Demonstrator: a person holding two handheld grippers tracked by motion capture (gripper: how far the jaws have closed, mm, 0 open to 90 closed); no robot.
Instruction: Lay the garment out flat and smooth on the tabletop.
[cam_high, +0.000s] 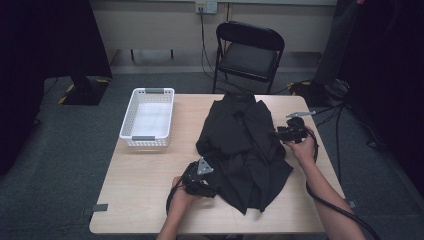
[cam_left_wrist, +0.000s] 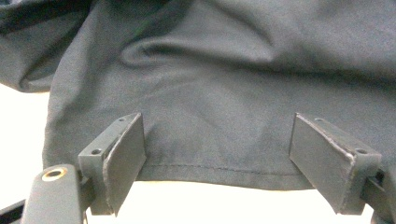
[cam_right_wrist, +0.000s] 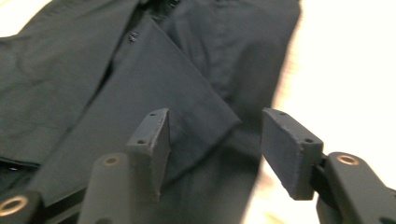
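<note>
Black fabric, a crumpled button-front shirt (cam_high: 243, 150), is spread over the right half of the desk (cam_high: 145, 190), reaching from near the front edge to the back edge. At the front edge, the left gripper (cam_high: 207, 187) is held just beside the shirt's lower hem, jaws wide apart and gripping nothing, apparently lined up to take that hem. In the left gripper view the stitched hem (cam_left_wrist: 219, 169) is seen lying flat between the two open pads, untouched; that stitching cannot be made out from above. Farther back, toward the right edge, the right gripper (cam_high: 280, 133) is brought against the shirt's side, its jaws part open and clamped on nothing. The right gripper view, blurred, shows a pointed cuff-like fold (cam_right_wrist: 210, 116) between the pads. A white slotted basket (cam_high: 148, 119) is left empty near the back left corner, perhaps for the folded shirt.
</note>
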